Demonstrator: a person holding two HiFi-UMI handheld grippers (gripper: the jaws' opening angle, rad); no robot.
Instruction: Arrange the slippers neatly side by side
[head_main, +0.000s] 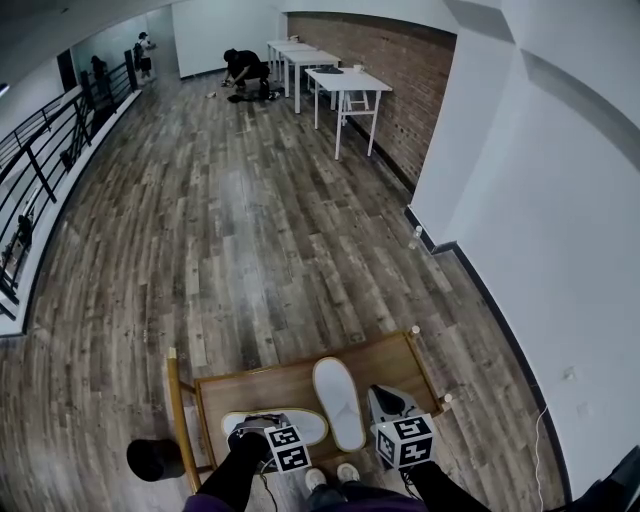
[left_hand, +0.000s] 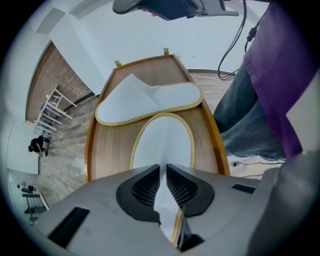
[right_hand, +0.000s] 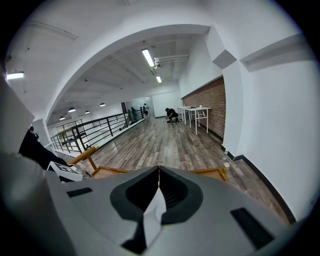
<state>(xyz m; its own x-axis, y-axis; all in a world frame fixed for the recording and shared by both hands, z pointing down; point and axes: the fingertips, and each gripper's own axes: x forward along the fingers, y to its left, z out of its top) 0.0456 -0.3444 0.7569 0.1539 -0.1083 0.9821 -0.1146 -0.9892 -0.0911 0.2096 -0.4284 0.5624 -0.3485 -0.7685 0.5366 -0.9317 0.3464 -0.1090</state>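
Clamped the near slipper (left_hand: 163, 142) by its rim in the left gripper (left_hand: 163, 168) (likely to swing it parallel), on the tray (left_hand: 106, 150), crosswise to the far slipper (left_hand: 150, 102). Held the right gripper (right_hand: 159, 170) closed, empty, aside.

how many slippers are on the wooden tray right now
2. The far slipper lies lengthwise in the middle of the wooden tray. The near slipper lies crosswise by the person, its edge pinched in the left hand-held gripper. No others show.
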